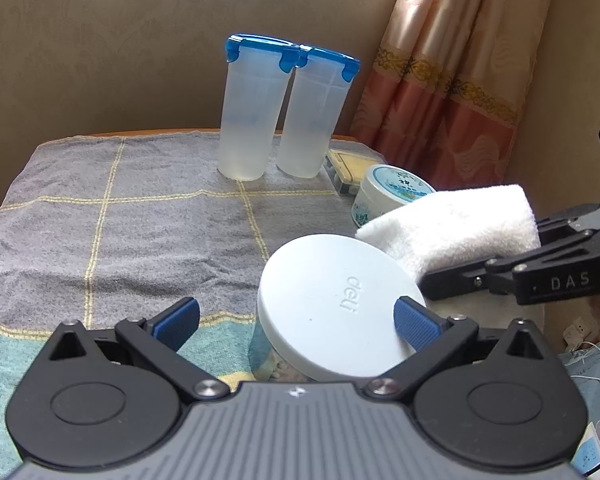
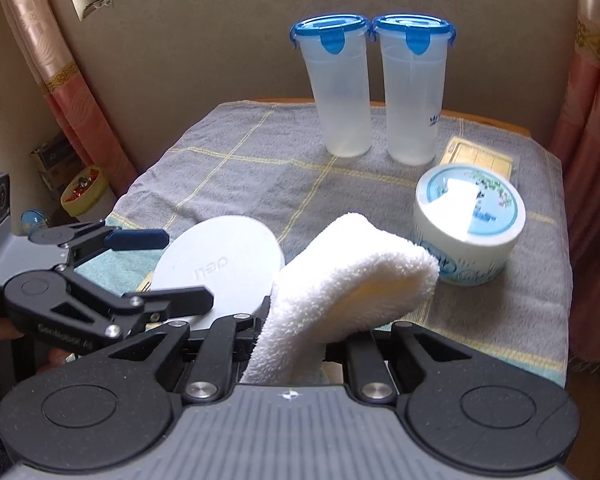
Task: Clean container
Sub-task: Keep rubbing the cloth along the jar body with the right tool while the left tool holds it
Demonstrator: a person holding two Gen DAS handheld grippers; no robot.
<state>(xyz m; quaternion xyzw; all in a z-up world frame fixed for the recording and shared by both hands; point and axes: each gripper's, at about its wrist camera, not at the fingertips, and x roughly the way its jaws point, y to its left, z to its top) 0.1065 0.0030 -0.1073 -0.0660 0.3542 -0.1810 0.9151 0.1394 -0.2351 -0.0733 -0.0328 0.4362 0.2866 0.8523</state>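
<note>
Left wrist view: the left gripper [image 1: 296, 320] stands wide open around the jar [image 1: 276, 360], a clear body with a broad white lid [image 1: 332, 308]. The jar tilts; one blue pad [image 1: 414, 326] seems to touch the lid's rim, the other stands well clear. The jar sits on the checked cloth [image 1: 120, 220], just ahead of the gripper. The lid looks smooth, stiff and likely slippery, so a hold low on the clear wall should be surer than one on the rim. Something pale shows inside, so it may have some weight.

Right wrist view: the right gripper [image 2: 292, 328] is clamped on a folded white towel [image 2: 340, 280], soft and limp, which hangs just beside the lid [image 2: 220, 268]. Two tall blue-lidded tumblers [image 2: 372, 88] and a round tub [image 2: 470, 220] stand further back.
</note>
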